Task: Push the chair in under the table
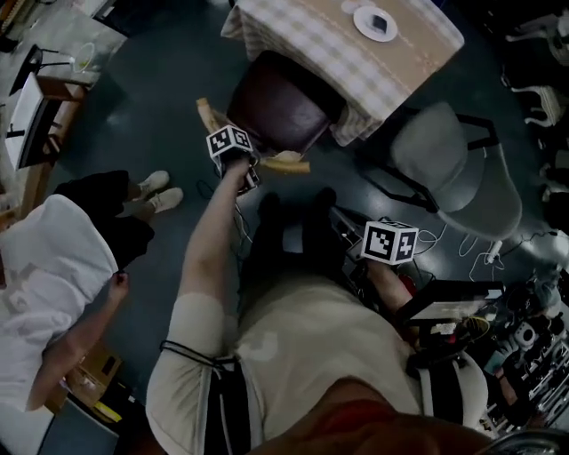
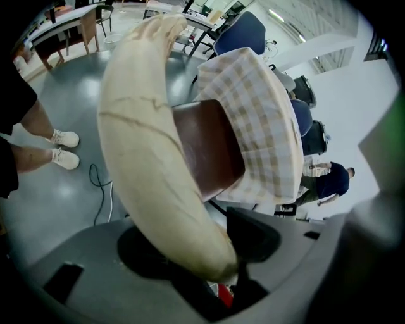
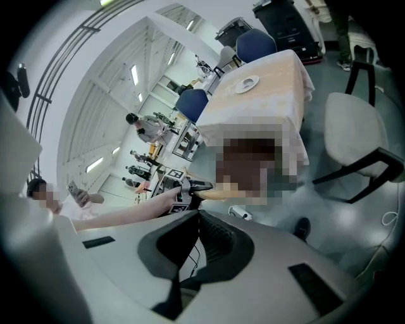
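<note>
Place: large lab or workshop hall
Shell: high white ceiling with strip lights, glossy grey floor
Furniture: wooden desks along the edge, blue office chairs, grey swivel chair
Staging: lone check-draped table, white plate on it
Clutter: loose cable across the floor, wired gear stacked at one side

I read chair seat as dark maroon, backrest pale cream wood with faint brown lines. Tablecloth: beige-and-white check. Plate white, dark patch at centre. Office chair grey, black frame. Floor dark blue-grey. Bystander's sneakers white. My left gripper: cube with black-and-white square markers, grey body.
</note>
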`<state>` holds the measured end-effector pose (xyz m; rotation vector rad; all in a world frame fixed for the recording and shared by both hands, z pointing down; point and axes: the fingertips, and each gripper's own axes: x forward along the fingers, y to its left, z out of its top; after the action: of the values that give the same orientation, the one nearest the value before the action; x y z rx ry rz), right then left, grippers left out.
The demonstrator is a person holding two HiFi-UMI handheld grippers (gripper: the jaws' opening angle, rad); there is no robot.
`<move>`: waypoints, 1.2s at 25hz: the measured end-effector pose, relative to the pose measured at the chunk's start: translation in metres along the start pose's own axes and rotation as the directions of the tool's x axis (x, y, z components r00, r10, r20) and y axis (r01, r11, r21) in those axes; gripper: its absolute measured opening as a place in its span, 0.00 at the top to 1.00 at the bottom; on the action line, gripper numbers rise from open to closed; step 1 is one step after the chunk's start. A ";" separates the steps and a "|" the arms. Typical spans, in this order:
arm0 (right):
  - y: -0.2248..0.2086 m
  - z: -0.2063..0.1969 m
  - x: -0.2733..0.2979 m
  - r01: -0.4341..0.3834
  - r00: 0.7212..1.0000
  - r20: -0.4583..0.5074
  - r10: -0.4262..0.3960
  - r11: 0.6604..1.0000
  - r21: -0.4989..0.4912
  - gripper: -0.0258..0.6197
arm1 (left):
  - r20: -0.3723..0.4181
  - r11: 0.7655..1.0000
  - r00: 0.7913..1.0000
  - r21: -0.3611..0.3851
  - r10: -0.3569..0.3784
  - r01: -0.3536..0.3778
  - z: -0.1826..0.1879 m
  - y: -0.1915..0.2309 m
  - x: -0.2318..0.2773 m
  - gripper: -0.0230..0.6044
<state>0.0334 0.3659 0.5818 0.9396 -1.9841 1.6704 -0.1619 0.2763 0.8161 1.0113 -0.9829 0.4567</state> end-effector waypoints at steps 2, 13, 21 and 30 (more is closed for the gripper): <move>-0.003 0.000 -0.002 0.008 1.000 0.001 -0.008 1.000 0.002 0.95 | -0.011 1.000 1.000 0.000 0.000 0.000 -0.001 -0.002 0.001 0.55; -0.009 0.004 -0.004 0.020 0.999 0.030 -0.020 1.000 0.018 0.95 | -0.037 0.997 0.999 0.072 -0.006 0.009 0.010 -0.006 0.009 0.52; -0.003 0.004 -0.003 0.019 1.000 0.023 -0.020 0.999 0.032 0.95 | -0.052 0.996 0.999 0.095 -0.001 0.006 0.012 -0.018 0.005 0.52; -0.007 0.001 -0.002 0.035 0.999 0.030 -0.037 0.997 0.063 0.95 | -0.059 0.996 0.998 0.090 0.006 0.000 0.015 -0.021 0.006 0.52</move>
<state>0.0397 0.3651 0.5849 1.0233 -1.9326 1.7173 -0.1506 0.2525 0.8137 1.0715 -0.9177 0.5346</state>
